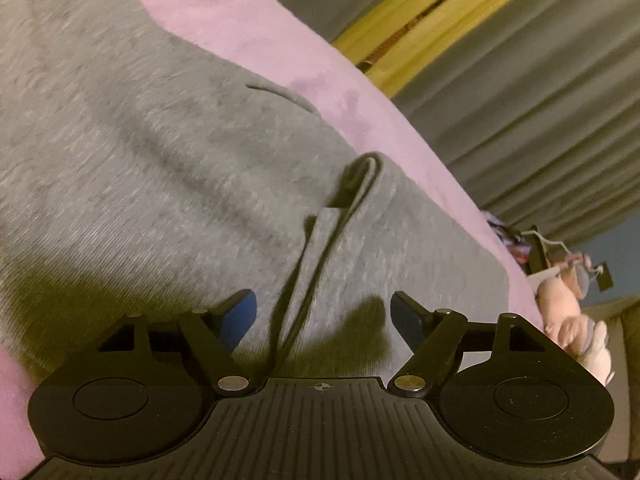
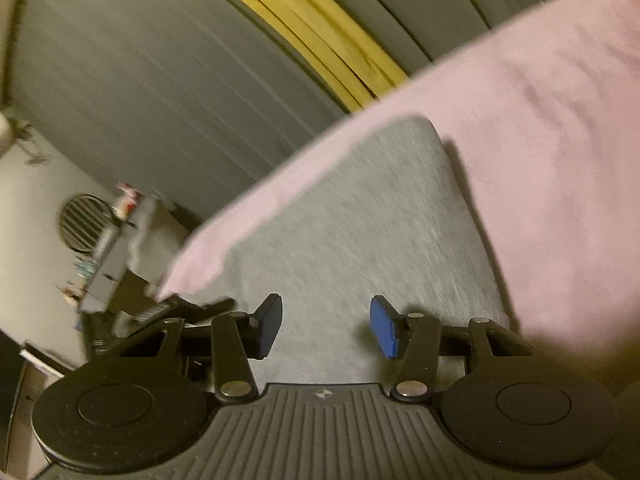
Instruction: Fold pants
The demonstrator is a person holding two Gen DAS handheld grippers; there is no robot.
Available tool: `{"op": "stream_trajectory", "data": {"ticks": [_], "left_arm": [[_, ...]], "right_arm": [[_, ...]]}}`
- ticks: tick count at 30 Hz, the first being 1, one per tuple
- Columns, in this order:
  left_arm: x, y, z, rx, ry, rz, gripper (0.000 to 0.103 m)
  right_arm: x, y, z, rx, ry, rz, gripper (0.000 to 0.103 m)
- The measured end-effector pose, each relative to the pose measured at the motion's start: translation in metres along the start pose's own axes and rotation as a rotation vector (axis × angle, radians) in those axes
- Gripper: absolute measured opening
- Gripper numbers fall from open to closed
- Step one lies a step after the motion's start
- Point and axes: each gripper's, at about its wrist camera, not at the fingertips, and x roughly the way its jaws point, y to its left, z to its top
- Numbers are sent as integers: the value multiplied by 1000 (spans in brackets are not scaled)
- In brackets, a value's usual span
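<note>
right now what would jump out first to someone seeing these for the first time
The grey pants fill most of the left wrist view, spread on a pink bedcover, with a drawstring loop lying just ahead of the open left gripper. In the right wrist view the right gripper hangs open over a grey pant end near the bed's edge. Behind both, a yellow strip cuts through the grey curtains.

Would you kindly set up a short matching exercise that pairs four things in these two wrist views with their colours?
Things:
1. pants
2. bed cover
3. curtain
4. gripper pads

Colours:
A. blue
B. pink
C. heather grey
D. olive grey with a yellow band

Pairs: 1-C, 2-B, 3-D, 4-A
</note>
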Motion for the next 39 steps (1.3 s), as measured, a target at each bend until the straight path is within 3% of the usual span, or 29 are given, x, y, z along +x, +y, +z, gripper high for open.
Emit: {"op": "stream_trajectory", "data": {"ticks": [2,3,6,9,11,13,15,17,19,21,23,25,26,28,29,31,32,33,34,37,39], "left_arm": [[0,-1,-1,7,-6,-4,80],[0,0,-1,6,-10,-9,80],[-3,1,4,-13,-31,-30,80],[-11,-4,13,-6,-61,-71,80],[-9,-11,21,18,-72,-99,83],[-1,-16,30,19,-74,-94,86],[11,-18,39,5,-50,-114,90],[30,-20,48,-29,17,-134,90],[47,-23,53,-41,70,-148,90],[59,-26,57,-49,97,-163,77],[61,-31,60,-54,86,-176,22],[44,-43,56,14,-10,-211,22],[31,-52,54,98,-64,-220,22],[10,-75,43,310,-149,-146,28],[3,-81,37,376,-177,-81,44],[-3,-80,30,409,-232,142,62],[-4,-75,28,401,-248,245,62],[-6,-68,28,393,-240,294,62],[-10,-60,26,372,-218,304,64],[-30,-49,11,308,-194,243,76],[-38,-53,-2,299,-197,203,76]], "right_arm": [[21,-6,-4,-22,105,-129,34],[30,-10,-7,-29,147,-165,32],[22,-6,-5,-35,117,-158,33],[3,0,-8,-77,4,-121,47],[1,1,-9,-112,-12,-159,64],[14,-6,-8,-127,47,-211,64],[20,-8,-7,-127,52,-214,67],[21,-11,-6,-128,56,-194,74],[19,-14,-5,-123,53,-180,76],[16,-16,-5,-114,51,-170,77],[17,-17,-4,-99,47,-164,77],[16,-22,-4,-83,44,-156,78],[24,-17,-2,-75,42,-151,78],[25,-19,0,-59,38,-141,78],[25,-20,0,-52,38,-138,78],[24,-22,0,-47,39,-136,78],[24,-23,0,-46,38,-133,80],[24,-21,-1,-46,39,-131,80],[26,-20,-1,-50,40,-130,82],[27,-16,-2,-74,42,-135,85],[29,-14,-2,-93,45,-142,86]]}}
